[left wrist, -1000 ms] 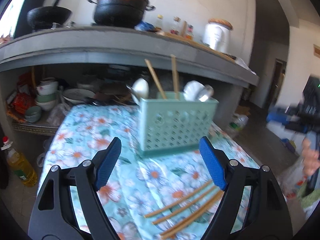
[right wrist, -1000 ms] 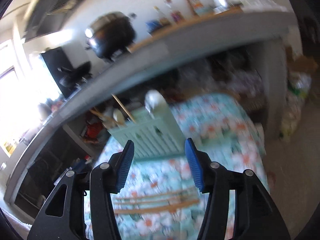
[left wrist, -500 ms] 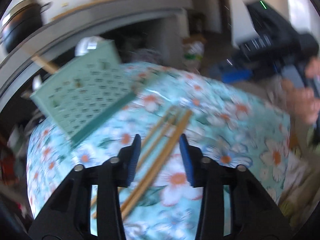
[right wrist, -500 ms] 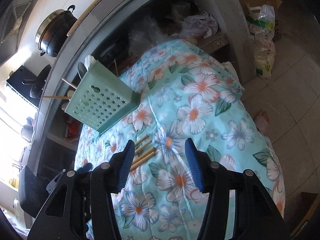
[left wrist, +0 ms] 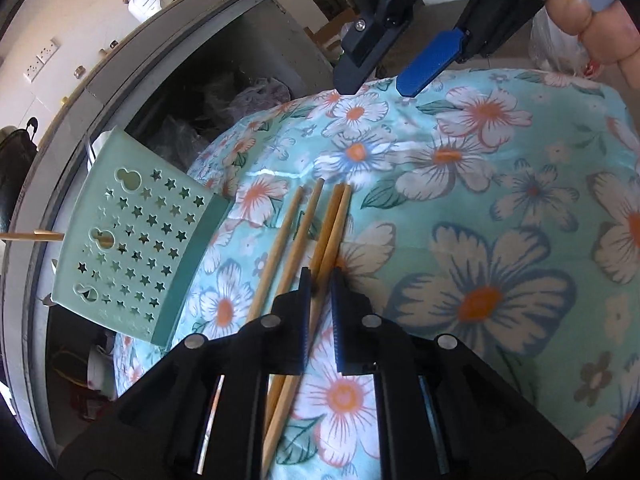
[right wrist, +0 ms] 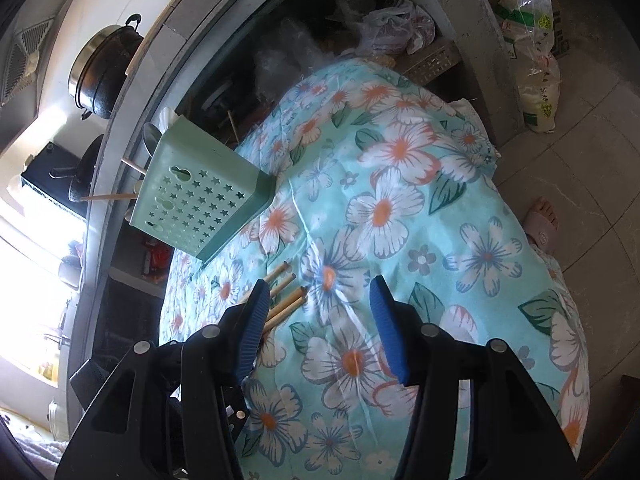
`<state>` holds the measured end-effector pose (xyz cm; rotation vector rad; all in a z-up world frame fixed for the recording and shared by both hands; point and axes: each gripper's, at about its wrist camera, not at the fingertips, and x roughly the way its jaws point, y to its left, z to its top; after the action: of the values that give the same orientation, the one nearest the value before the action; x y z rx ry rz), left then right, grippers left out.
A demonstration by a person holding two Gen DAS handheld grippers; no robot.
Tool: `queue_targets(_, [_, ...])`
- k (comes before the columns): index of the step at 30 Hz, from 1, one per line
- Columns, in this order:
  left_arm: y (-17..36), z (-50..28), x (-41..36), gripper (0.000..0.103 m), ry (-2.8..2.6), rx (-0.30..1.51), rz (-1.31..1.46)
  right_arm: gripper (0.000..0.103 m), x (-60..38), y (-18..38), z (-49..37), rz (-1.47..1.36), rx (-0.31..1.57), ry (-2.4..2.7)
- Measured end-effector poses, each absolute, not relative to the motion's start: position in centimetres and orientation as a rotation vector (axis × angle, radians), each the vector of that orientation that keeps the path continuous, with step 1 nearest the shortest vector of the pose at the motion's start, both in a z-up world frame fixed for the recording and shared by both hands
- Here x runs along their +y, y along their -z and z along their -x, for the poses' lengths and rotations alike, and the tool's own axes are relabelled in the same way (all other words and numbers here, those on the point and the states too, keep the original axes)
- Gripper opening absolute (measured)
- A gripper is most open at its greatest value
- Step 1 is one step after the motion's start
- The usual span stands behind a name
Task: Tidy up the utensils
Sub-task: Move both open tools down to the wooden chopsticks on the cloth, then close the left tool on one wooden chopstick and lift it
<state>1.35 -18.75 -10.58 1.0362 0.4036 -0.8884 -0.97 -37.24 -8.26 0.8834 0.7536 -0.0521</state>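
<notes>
Several wooden chopsticks [left wrist: 308, 224] lie side by side on the flowered tablecloth [left wrist: 480, 240]. My left gripper [left wrist: 319, 280] has closed down around the right-hand pair of them, low on the cloth. A mint-green perforated utensil basket [left wrist: 136, 236] stands to the left and holds chopsticks and spoons. My right gripper [right wrist: 320, 304] is open and empty above the cloth, its left finger over the chopstick ends [right wrist: 288, 292]. The basket also shows in the right wrist view [right wrist: 200, 204]. The right gripper shows at the top of the left wrist view [left wrist: 380, 84].
A grey concrete counter [right wrist: 168, 40] runs behind the table, with a black pot [right wrist: 104, 76] on it and cluttered shelves below. Bags [right wrist: 536, 80] sit on the tiled floor at the right. A bare foot [right wrist: 540, 220] is beside the table edge.
My left gripper swung down to the chopsticks and narrowed its jaws onto the right-hand pair. My right gripper tilted down over the table and stays open.
</notes>
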Motion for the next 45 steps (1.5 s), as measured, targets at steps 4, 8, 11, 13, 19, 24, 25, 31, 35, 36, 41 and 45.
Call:
queue_targets(4, [10.7,-1.1,-18.8,0.006,0.881,0.381,-1.053,0.052,-37.4,8.1,1.2,-0.888,0.743,0.046])
queue_targets(8, [9.9,-0.7,-18.5,0.005,0.893,0.387,-1.042,0.052,-37.7,8.2,1.7,-0.900,0.737,0.050])
queue_targets(11, [9.1,0.2,-17.9,0.005,0.917,0.408,-1.039,0.052,-37.9,8.3,1.9,-0.914,0.734,0.051])
queue_targets(13, [8.6,0.6,-17.4,0.005,0.952,0.455,-1.020,0.052,-37.9,8.3,1.9,-0.917,0.731,0.049])
queue_targets(19, [8.4,0.1,-16.5,0.007,0.995,0.575,-0.951,0.052,-37.2,8.0,1.7,-0.906,0.730,0.033])
queue_targets(24, [7.8,-1.4,-16.5,0.013,1.038,0.678,-0.859,0.052,-37.1,8.0,1.6,-0.906,0.734,0.027])
queue_targets(25, [7.9,-1.7,-16.6,0.014,1.042,0.691,-0.849,0.052,-37.0,8.0,1.6,-0.906,0.735,0.026])
queue_targets(31, [8.4,-3.2,-17.6,0.014,1.084,0.783,-0.792,0.052,-37.0,8.2,1.3,-0.908,0.742,0.021])
queue_targets(35, [8.7,-3.7,-18.2,0.014,1.098,0.811,-0.780,0.052,-37.0,8.4,1.1,-0.910,0.747,0.015])
queue_targets(36, [8.7,-3.9,-18.4,0.014,1.100,0.818,-0.776,0.052,-36.9,8.4,1.0,-0.912,0.748,0.014])
queue_targets(41, [8.9,-4.6,-19.1,0.013,1.109,0.861,-0.752,0.052,-36.7,8.5,0.8,-0.913,0.751,0.007])
queue_targets(45, [9.0,-4.9,-19.1,0.011,1.111,0.870,-0.734,0.052,-36.5,8.5,0.8,-0.915,0.751,0.005])
